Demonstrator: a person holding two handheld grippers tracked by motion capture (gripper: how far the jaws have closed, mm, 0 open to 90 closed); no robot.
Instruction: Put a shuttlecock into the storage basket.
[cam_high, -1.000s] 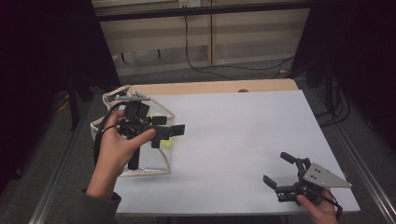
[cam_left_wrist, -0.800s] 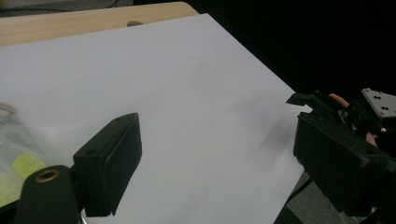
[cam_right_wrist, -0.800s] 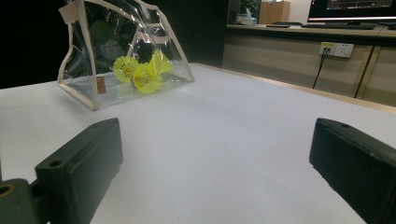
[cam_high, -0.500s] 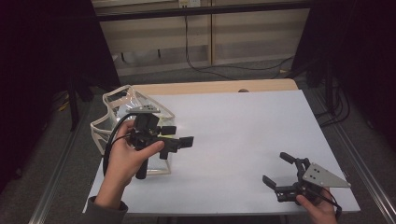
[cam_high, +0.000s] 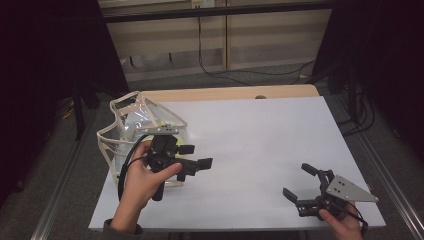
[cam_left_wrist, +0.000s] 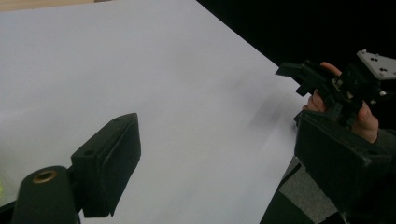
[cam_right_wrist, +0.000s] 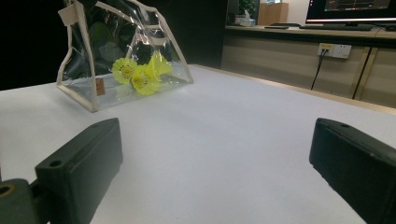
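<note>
A clear pouch (cam_high: 131, 131) with cream edging stands on the white worktop (cam_high: 250, 150) near its left edge, beside the left gripper (cam_high: 196, 156). In the right gripper view the pouch (cam_right_wrist: 122, 51) reads as a tent-shaped bag, wide at the base and narrowing to a ridge; two yellow shuttlecocks (cam_right_wrist: 136, 74) lie inside on its floor, touching one another, their round ends turned toward this camera. The pouch's long axis runs along its base, roughly parallel to the worktop's left edge, and its ridge points upward.

The left gripper hangs just right of the pouch, its jaws spread with nothing between them and aimed across the bare worktop (cam_left_wrist: 154, 93) toward the right gripper (cam_left_wrist: 322, 88). The right gripper (cam_high: 298, 182) sits near the front right corner, well apart from the pouch, jaws likewise spread and empty, facing the pouch.

Likely hazards, as a judgement: the pouch is light and flexible, so a jaw that meets its wall rather than its trim may push it off the near left edge or fold it flat. The film is glossy and may slip from a shallow pinch. If the pouch tips, the shuttlecocks may roll toward whichever end is open; which end that is cannot be told here.
</note>
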